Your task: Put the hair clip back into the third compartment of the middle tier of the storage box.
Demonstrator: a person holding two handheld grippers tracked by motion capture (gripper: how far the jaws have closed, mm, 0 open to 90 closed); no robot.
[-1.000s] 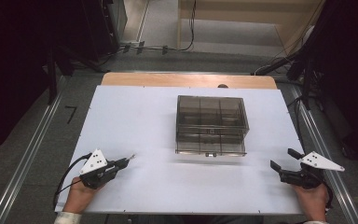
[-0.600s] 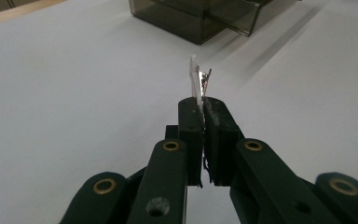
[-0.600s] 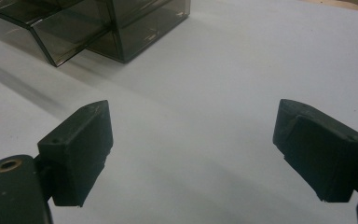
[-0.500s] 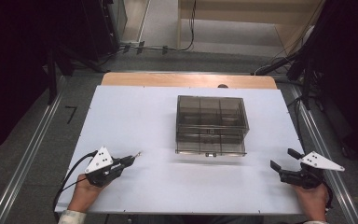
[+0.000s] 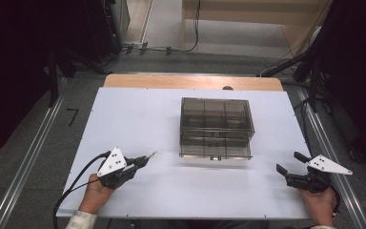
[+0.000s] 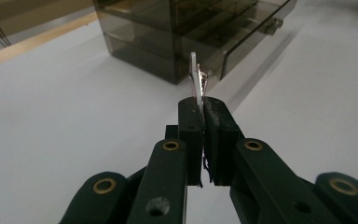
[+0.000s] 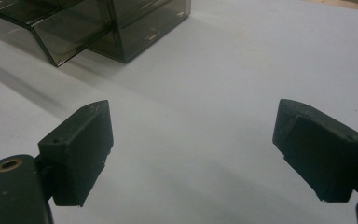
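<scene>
Smoked plastic catches the eye first: a drawer cabinet (image 5: pixel 216 128) of dark translucent acrylic sits at the centre of the high view, boxy and sharp-edged, its top showing a grid of compartments through the tinted walls. Its lowest drawer stands pulled out a little toward the near edge, with a small handle at the front. It rests on a matte white table (image 5: pixel 138 119), smooth and pale, with a strip of light wood along its far edge.

At the lower left of the high view, the left gripper (image 5: pixel 145 159) is held low over the table, jaws pressed together on a small thin object (image 6: pixel 196 77). In the left gripper view that object rises from between the black pads as a flat, whitish sliver with something glinting and wiry along one side; what it is I cannot tell. It is well apart from the cabinet, which lies beyond it in the upper part of that view.

At the lower right of the high view, the right gripper (image 5: pixel 293 162) hovers near the table's edge, its blocky matte-black jaws spread wide with nothing between them, a grey three-cornered plate on top.
</scene>
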